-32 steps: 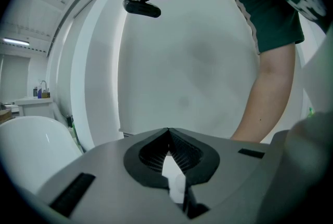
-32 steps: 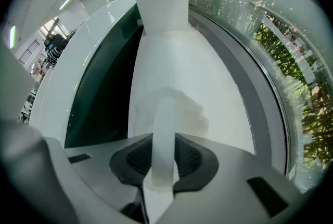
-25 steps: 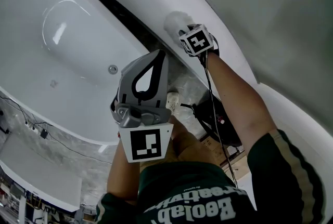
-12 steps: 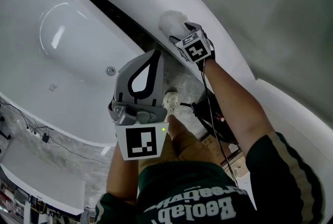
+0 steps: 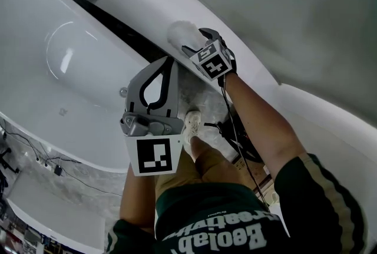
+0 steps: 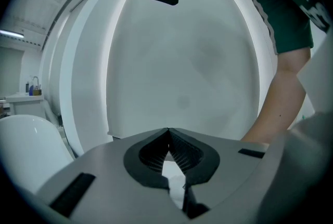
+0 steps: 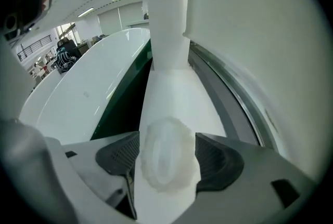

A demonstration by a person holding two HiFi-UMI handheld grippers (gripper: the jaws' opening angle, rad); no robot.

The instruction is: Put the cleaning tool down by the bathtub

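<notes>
Your right gripper (image 7: 167, 149) is reaching out over the white ledge (image 7: 174, 95) that runs alongside the bathtub (image 5: 62, 73), with a dark gap lying between the two. Its jaws are standing spread wide, and the cleaning tool (image 7: 165, 159), a fluffy white pad, is lying between them on that ledge. From the right gripper view the pads seem to be sitting right at the fluffy edges without squeezing them, though the fuzz makes that hard to judge. In the head view the tool is showing as a pale tuft just beyond the gripper's tips.

Your left gripper (image 6: 168, 135) is hanging back, closer to your body and above the tub's rim. Its jaws are closed tip to tip with nothing caught between them, and it is pointing toward the smooth white wall ahead.
</notes>
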